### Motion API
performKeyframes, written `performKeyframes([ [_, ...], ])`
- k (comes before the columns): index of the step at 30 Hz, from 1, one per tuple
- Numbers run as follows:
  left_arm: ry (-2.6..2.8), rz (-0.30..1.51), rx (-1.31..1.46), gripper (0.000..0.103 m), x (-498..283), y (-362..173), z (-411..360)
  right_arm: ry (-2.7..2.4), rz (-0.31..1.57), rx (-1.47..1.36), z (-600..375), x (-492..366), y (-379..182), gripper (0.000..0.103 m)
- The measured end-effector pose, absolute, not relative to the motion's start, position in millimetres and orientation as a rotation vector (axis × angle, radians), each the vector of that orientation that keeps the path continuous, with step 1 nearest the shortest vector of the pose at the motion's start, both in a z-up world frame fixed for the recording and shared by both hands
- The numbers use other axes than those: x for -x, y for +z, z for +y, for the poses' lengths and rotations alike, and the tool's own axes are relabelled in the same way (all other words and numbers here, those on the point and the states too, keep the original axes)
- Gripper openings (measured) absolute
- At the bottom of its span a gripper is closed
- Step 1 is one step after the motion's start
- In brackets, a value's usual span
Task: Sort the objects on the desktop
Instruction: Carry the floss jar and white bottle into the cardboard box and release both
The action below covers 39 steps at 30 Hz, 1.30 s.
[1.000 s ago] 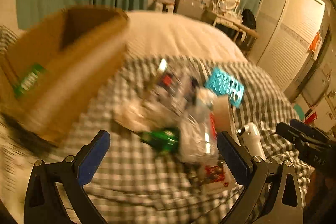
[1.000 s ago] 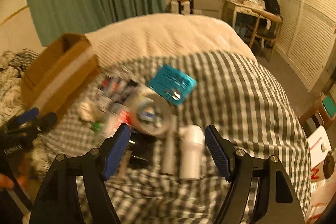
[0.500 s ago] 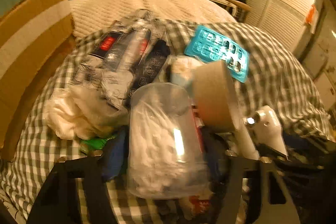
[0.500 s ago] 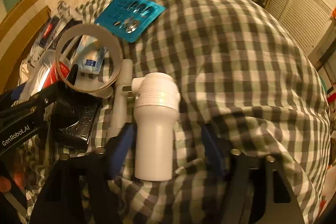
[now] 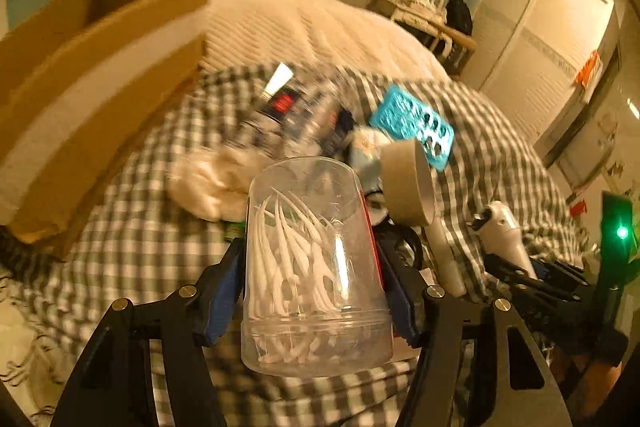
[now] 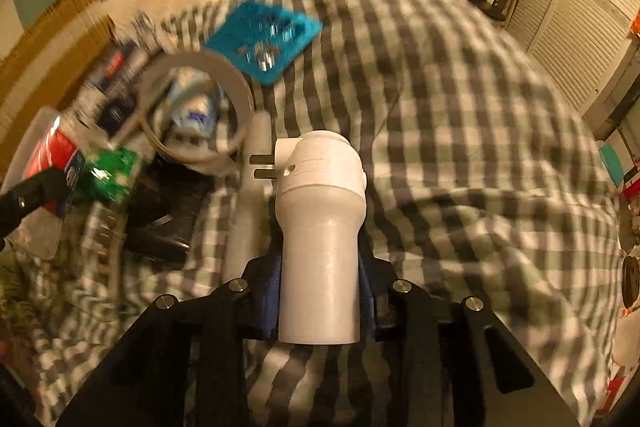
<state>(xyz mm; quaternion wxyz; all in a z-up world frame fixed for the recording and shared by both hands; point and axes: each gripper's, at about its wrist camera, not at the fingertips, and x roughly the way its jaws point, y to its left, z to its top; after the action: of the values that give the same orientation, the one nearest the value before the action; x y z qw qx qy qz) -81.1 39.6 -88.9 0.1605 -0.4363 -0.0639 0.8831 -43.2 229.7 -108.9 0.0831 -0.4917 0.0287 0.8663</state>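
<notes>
Two grippers, report them.
— Left gripper [image 5: 310,267]: clenched on the clear jar of floss picks [image 5: 314,267], raised over the checked blanket [image 5: 132,247], near the cardboard box [image 5: 80,99].
— Right?
— Right gripper [image 6: 320,263]: jaws closing, pads against the white plug-in device [image 6: 322,227] above the blanket.

Black hand-held gripper [image 5: 316,267] frames (silver screws), blue pads [image 5: 224,287].

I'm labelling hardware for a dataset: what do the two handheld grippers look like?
Both the left gripper and right gripper have black angular frames, silver round bolts at the joints, and blue pads lining the fingers' inner faces. No cables or sleeves show.
</notes>
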Motion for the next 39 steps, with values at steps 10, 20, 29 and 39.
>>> performKeyframes([
  [10, 2.654, -0.264, 1.046, 0.065, 86.8, -73.1, -9.0, 2.704, 0.117, 1.352, 199.6, 48.1, -67.0, 0.031],
  [20, 2.542, -0.304, 1.141, 0.065, 104.1, -107.6, -9.6, 2.739, 0.096, 1.374, 165.4, 69.1, -85.8, 0.031],
  [29, 2.562, -0.319, 1.071, 0.065, 83.4, -88.3, -21.8, 2.758, 0.052, 1.324, 149.1, 63.9, -62.5, 0.031],
  [39, 2.664, -0.260, 0.931, 0.065, 38.7, -15.7, -41.1, 2.865, -0.034, 1.193, 124.3, 17.0, 4.3, 0.031],
])
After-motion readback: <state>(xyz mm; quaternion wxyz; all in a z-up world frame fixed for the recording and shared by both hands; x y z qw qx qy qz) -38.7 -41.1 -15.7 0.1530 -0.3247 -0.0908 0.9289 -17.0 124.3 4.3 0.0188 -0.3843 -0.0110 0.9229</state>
